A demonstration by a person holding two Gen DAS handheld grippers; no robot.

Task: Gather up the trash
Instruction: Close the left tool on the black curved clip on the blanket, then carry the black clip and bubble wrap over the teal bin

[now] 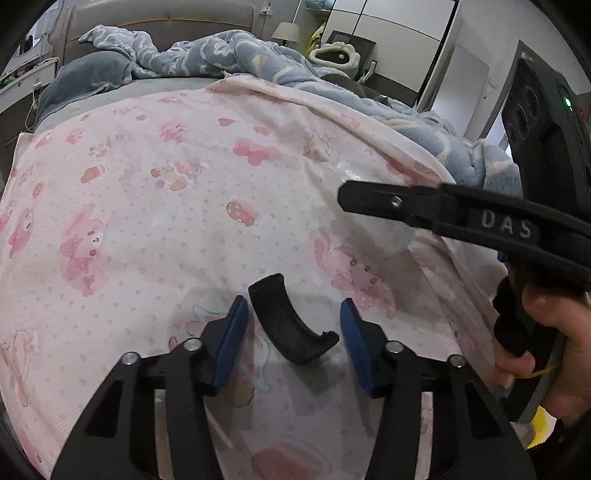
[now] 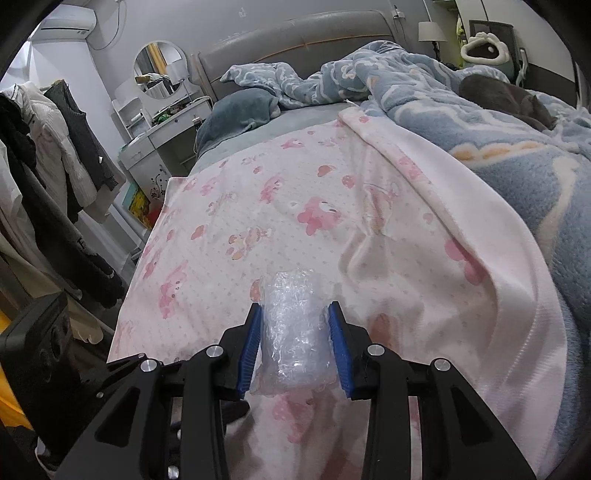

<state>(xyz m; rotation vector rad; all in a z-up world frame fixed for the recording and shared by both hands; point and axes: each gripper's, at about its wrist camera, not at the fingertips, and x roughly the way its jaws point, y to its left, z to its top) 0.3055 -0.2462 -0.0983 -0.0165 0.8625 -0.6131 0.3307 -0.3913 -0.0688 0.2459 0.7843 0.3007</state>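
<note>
Grey headboard (image 2: 295, 40), round mirror (image 2: 160, 70), bedside lamp (image 2: 430, 31), clothes rack (image 2: 48, 147)

Bed (image 2: 258, 127) w/ pink printed sheet (image 1: 184, 206), blue blanket (image 2: 498, 147), grey pillow (image 2: 236, 110); black curved piece (image 1: 284, 325) on sheet.

Only legible text: raised letters "DAS" on the black arm of the right gripper (image 1: 369, 218), at 3 o'clock in left wrist view.

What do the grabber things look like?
Both are black plastic with silver screws. The left gripper and right gripper have ridged blue pads inside the jaws. One finger bears white letters, DAS. A green light glows on the right one's body.
</note>
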